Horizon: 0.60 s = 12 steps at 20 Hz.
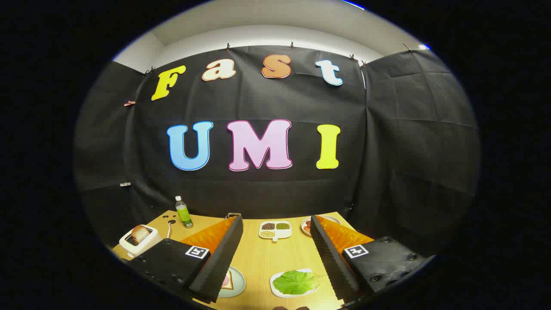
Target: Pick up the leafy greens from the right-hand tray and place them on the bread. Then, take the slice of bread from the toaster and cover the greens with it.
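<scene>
Leafy greens (pixel 296 282) lie untouched on their tray (pixel 278 291) at the worktop's (pixel 262 258) near edge, between your wide-open, empty fingers (pixel 221 258); picking comes first, so lower and close.

You are working in a staged recording booth, not a real kitchen: black cloth (pixel 275 189) clipped up as walls encloses a small wooden table (pixel 262 262). On it sit kitchen props: a white toaster (pixel 138 242) holding bread, a green bottle (pixel 184 212), a divided snack dish (pixel 275 230) and plates of food.
</scene>
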### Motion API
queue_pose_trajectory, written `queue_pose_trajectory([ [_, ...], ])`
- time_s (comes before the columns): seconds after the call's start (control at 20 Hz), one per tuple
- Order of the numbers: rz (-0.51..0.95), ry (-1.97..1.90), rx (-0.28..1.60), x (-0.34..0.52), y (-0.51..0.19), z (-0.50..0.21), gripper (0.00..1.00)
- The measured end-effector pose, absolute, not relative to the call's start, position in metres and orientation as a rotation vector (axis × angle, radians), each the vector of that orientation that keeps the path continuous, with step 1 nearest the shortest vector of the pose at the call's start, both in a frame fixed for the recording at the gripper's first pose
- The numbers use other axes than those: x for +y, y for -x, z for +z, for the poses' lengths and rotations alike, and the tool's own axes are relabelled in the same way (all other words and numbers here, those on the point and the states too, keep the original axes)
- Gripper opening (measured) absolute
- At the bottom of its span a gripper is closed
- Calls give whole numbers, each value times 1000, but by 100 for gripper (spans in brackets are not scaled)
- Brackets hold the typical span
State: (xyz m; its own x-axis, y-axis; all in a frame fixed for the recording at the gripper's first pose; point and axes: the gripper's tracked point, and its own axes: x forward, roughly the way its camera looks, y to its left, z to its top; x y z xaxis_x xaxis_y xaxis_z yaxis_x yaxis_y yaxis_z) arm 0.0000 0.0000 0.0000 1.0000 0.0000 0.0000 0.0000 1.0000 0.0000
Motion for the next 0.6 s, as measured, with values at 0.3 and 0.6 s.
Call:
queue_pose_trajectory([
  [0.3, 0, -16, 14, -10, -5, -4, 98],
  [0.6, 9, -28, 37, -9, -7, -11, 98],
])
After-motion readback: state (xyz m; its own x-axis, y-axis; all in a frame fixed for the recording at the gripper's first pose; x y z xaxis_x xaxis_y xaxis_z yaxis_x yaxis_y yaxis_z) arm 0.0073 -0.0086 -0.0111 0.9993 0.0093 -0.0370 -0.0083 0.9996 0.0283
